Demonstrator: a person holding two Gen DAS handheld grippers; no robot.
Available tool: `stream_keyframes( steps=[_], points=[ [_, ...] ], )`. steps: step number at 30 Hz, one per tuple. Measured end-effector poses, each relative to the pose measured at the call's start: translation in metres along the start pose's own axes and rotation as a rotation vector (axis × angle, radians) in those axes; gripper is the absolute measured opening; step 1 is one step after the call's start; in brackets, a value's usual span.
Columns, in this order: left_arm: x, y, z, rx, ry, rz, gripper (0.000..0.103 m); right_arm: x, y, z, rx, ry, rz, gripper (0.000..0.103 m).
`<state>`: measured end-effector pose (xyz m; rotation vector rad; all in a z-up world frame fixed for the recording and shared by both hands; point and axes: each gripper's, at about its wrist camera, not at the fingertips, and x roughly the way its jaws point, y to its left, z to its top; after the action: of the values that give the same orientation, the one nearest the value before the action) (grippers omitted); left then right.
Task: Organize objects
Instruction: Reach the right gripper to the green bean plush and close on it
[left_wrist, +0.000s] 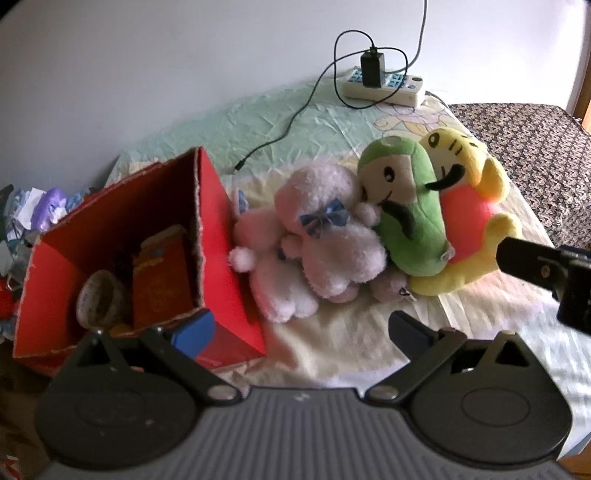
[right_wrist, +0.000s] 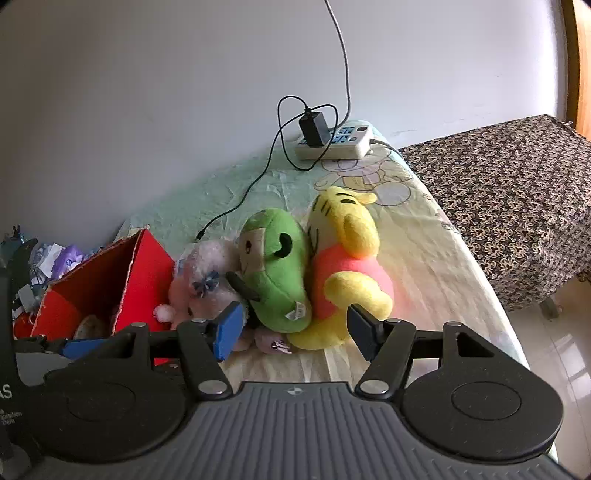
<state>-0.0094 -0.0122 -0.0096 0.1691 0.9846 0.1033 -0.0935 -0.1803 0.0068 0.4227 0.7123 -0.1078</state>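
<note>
at lower left of the left wrist view a torn-edged red cardboard box (left_wrist: 122, 236) is seen; right of it, at centre, a fluffy pink plush (left_wrist: 328, 236), a smooth green plush (left_wrist: 410, 206) and a yellow plush (left_wrist: 472, 206) are pressed together. the left gripper (left_wrist: 301, 330) is spread empty; the right gripper (right_wrist: 293, 330) is also parted, gripping nothing.

1. The open red cardboard box (left_wrist: 122, 236) stands touching the fluffy pink plush toy (left_wrist: 325, 236), closing the left side.
2. Bare pale bedsheet (left_wrist: 343, 347) in front lies free.
3. A thin black cable (left_wrist: 295, 114) crosses the sheet behind.
</note>
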Motion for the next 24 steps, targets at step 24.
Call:
stream_keyframes(
  steps=[24],
  points=[
    [0.005,0.013,0.018,0.061,-0.012,-0.063,0.100,0.004,0.013,0.027,0.045,0.004,0.073,0.051]
  ],
)
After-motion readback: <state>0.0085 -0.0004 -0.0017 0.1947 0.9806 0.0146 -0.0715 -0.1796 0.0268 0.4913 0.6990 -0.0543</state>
